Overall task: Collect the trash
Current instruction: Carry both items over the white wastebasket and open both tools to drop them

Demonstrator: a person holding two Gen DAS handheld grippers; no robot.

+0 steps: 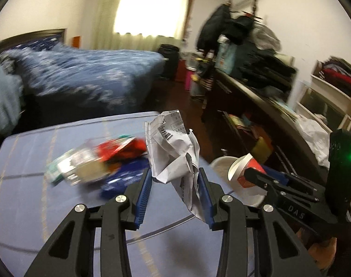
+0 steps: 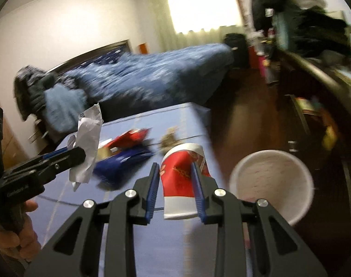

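My left gripper [image 1: 175, 173] is shut on a crumpled white paper [image 1: 173, 147] and holds it above the blue-covered table [image 1: 25, 184]; the paper also shows in the right wrist view [image 2: 86, 143]. My right gripper [image 2: 175, 168] is shut on a red and white paper cup [image 2: 182, 175], held on its side above the table; the cup also shows in the left wrist view [image 1: 244, 170]. A pile of wrappers, red [image 1: 120, 149] and dark blue [image 1: 120, 180], lies on the table. A white bin [image 2: 271, 184] stands beside the table, to the right.
A small brown scrap [image 2: 169, 138] lies near the table's far edge. A bed with a blue quilt [image 1: 87, 69] stands beyond. A dark desk [image 1: 256, 92] piled with clothes runs along the right. Wooden floor [image 2: 242, 120] lies between.
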